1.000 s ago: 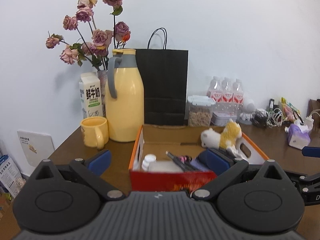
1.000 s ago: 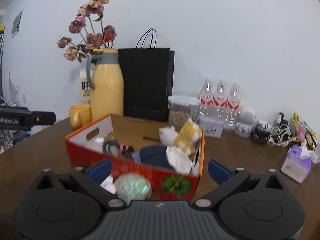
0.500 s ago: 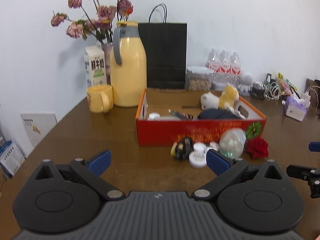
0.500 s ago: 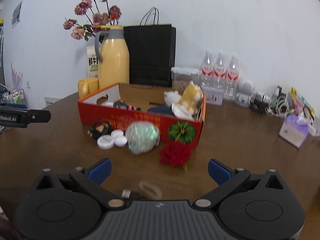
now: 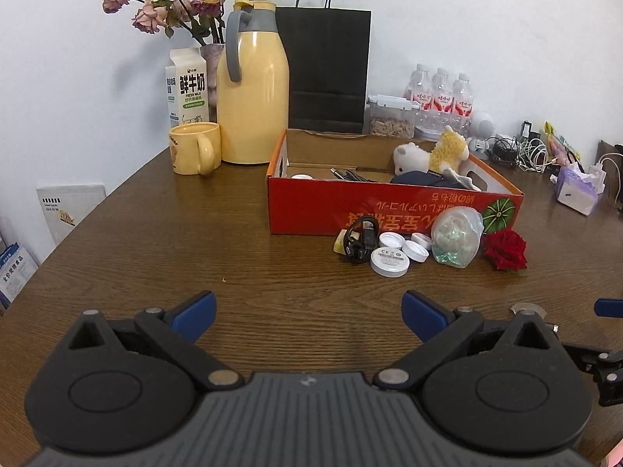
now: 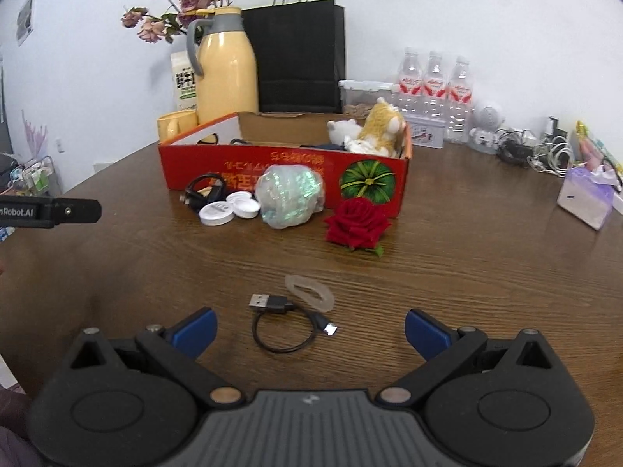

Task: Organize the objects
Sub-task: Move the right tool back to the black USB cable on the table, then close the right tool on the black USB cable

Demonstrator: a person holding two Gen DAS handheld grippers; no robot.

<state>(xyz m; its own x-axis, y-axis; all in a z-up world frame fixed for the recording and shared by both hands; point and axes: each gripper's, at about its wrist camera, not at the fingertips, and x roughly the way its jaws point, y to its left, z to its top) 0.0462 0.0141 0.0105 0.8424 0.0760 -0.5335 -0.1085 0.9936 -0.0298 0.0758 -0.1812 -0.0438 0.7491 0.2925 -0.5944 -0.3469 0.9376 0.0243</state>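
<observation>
A matt, grained wooden table (image 6: 467,272) bears a printed cardboard box (image 6: 249,167), a glossy yellow flask (image 5: 253,105), a crinkled shiny plastic bag (image 6: 290,196) and a plush toy (image 6: 379,128).

- Milk carton (image 5: 187,89): large Chinese characters "鲜牛奶" with "FRESH MILK" printed beneath.
- Red cardboard box (image 5: 331,206): a line of orange characters on its front wall, printed upside down and not legible.
- Round white lid (image 5: 389,260): a small "CE" mark among tiny unreadable print.
- Left gripper's black arm (image 6: 46,212), seen from the right wrist view: white lettering "nRobot.AI", its start cut off.
</observation>
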